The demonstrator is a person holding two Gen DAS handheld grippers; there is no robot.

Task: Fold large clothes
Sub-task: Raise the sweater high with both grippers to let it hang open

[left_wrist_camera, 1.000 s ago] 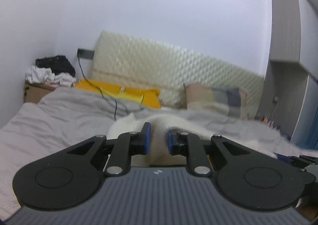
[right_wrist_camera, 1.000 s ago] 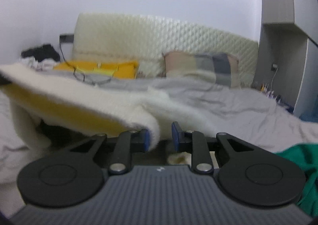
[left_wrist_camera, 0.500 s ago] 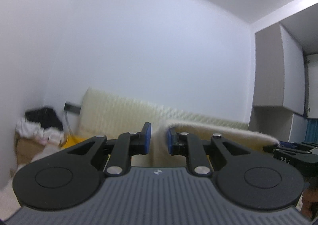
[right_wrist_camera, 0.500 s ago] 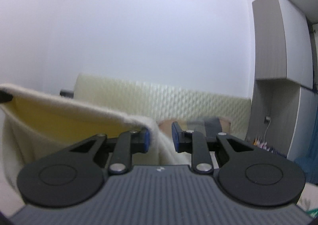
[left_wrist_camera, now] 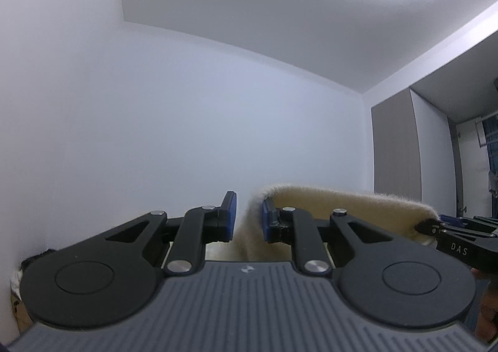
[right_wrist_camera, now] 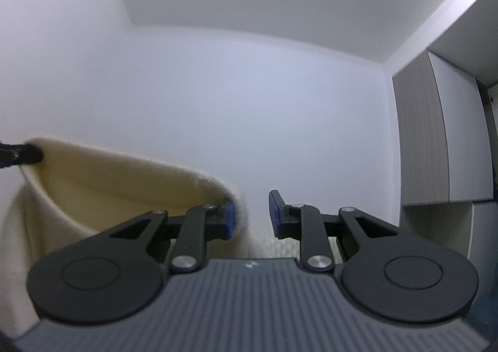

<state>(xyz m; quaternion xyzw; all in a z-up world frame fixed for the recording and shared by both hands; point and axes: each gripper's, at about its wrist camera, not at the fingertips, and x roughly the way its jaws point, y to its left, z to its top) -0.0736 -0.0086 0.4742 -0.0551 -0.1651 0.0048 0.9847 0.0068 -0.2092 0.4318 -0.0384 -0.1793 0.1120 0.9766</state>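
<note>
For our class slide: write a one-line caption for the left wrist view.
Left gripper and right gripper hold a cream garment aloft against a white wall.

A cream, fleecy garment (left_wrist_camera: 348, 206) is held aloft, its top edge stretched in a sagging line between two held corners; the rest hangs below (right_wrist_camera: 102, 193), its shape seemingly hidden from both views.

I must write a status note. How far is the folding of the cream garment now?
Done: both corners are picked up; the left gripper and the right gripper each hold the cream fleece garment. In hand: its top edge hangs spread between them, in front of the wall. Left: no fold shows yet; all the folding remains.
</note>
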